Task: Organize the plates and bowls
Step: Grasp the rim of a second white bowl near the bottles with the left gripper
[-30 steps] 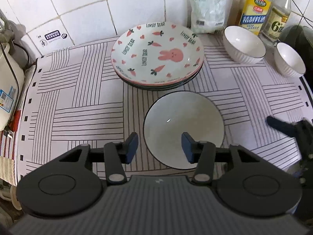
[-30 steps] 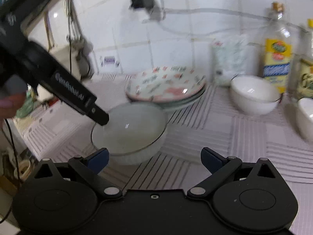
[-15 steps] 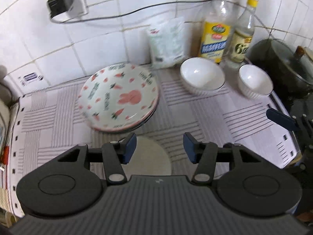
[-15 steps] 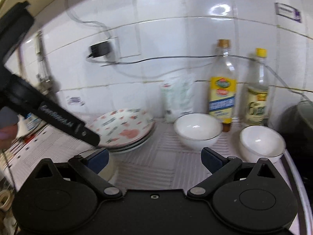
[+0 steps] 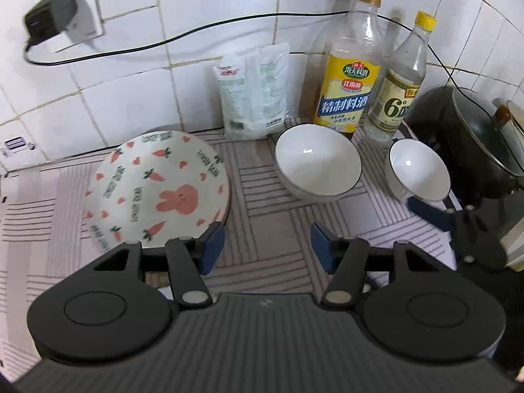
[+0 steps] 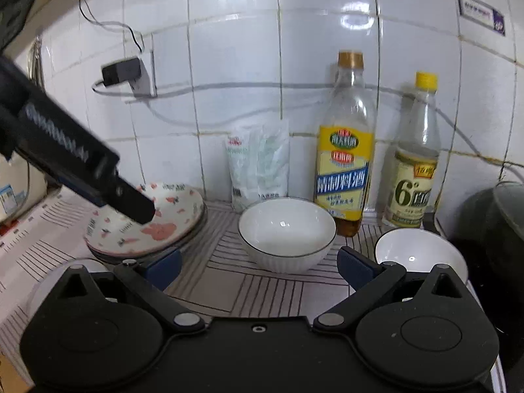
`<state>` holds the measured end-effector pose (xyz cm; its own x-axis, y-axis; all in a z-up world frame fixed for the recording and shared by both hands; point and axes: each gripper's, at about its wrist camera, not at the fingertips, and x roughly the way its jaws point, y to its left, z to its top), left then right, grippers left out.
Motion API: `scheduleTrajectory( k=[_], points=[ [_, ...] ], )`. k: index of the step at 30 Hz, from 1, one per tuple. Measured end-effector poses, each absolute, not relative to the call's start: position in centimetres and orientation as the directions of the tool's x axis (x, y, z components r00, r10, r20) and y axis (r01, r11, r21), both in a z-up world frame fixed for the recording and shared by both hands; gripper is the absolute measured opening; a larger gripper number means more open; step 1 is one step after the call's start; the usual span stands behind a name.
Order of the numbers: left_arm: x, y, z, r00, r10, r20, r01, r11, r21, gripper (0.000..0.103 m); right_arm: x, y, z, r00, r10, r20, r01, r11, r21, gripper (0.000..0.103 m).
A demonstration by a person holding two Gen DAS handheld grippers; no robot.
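A stack of plates (image 5: 157, 193) sits toward the back left of the striped counter mat (image 5: 271, 196), near the tiled wall; its top plate is printed with a pink rabbit, carrots and hearts. To its right, well apart from it, stands a larger white bowl (image 5: 317, 163) with a thin dark rim, and further right a smaller white bowl (image 5: 417, 172) of the same kind. In the right wrist view the curved white edge of another dish (image 6: 65, 275) shows at the lower left, mostly hidden behind the gripper's body.

Behind the bowls, against the wall, stand a white plastic packet (image 5: 253, 91), a yellow-labelled bottle (image 5: 347, 68) and a yellow-capped bottle (image 5: 399, 78). A dark pot with a glass lid (image 5: 471, 144) crowds the right edge just beside the smaller bowl. A black cable (image 5: 163, 41) runs along the tiles from a plug adapter (image 5: 52, 16).

The left gripper (image 5: 267, 247) hovers over bare mat between the plate stack and the larger bowl, tilted steeply down; its jaws have just been opening and stand moderately apart with nothing between them. In the right wrist view one of its fingers crosses in front of the plates. The right gripper (image 6: 258, 267) points more nearly level at the larger bowl, jaws wide and empty, its right finger in front of the smaller bowl.
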<state>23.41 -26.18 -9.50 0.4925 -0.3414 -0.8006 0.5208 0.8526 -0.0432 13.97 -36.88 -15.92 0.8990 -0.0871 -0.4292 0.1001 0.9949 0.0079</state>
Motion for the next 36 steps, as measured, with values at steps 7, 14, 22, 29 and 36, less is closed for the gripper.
scheduleTrajectory(
  k=[7, 14, 22, 29, 36],
  points=[
    [25.4, -29.3, -11.7, 0.470, -0.337, -0.816, 0.519, 0.853, -0.054, 0.059, 17.5, -38.6, -19.4, 0.872, -0.074, -0.484, 0.104, 0.994, 0.034, 0.102],
    [27.0, -31.4, -13.6, 0.524, -0.261, -0.811, 0.443, 0.896, -0.002, 0.061, 20.1, -39.6, -22.2, 0.846, -0.079, -0.527, 0.136, 0.988, 0.070, 0.102],
    [28.4, -32.6, -14.1, 0.507, -0.276, -0.816, 0.459, 0.888, -0.016, 0.063, 21.8, -39.2, -23.0, 0.847, -0.096, -0.523, 0.160, 0.984, 0.079, 0.102],
    [30.8, -33.5, -15.2, 0.447, -0.258, -0.857, 0.482, 0.876, -0.012, 0.064, 23.6, -39.7, -22.9, 0.836, -0.080, -0.542, 0.169, 0.979, 0.117, 0.102],
    [32.5, -35.0, -16.4, 0.414, -0.259, -0.873, 0.532, 0.847, 0.001, 0.060, 25.2, -40.0, -23.2, 0.837, -0.081, -0.542, 0.181, 0.974, 0.134, 0.102]
  ],
)
